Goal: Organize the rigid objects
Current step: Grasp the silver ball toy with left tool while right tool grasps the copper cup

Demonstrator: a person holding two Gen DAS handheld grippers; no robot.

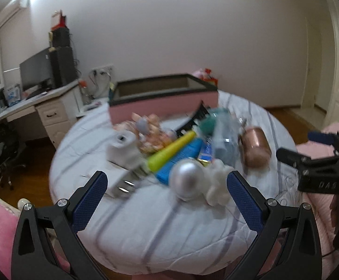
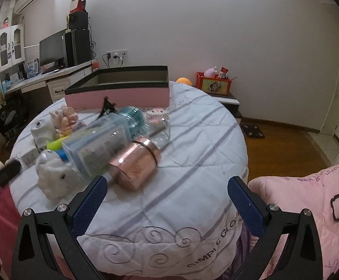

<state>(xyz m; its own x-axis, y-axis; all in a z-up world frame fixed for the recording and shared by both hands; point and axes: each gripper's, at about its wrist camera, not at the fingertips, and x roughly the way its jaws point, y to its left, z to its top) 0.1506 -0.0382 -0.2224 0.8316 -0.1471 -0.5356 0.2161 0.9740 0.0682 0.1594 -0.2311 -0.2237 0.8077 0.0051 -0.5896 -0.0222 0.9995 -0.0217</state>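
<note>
Right wrist view: both the right gripper (image 2: 167, 196) and left gripper (image 1: 167, 191) hover spread and empty, likely choosing from the blurred pile; the pink box (image 2: 122, 93) waits open behind.

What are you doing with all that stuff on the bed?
A person holds two grippers over a pile of things to tidy. Both the left gripper and the right gripper are open and empty. The copper tin, bottle and white toy lie on the bedspread. The pink box behind looks empty.
</note>
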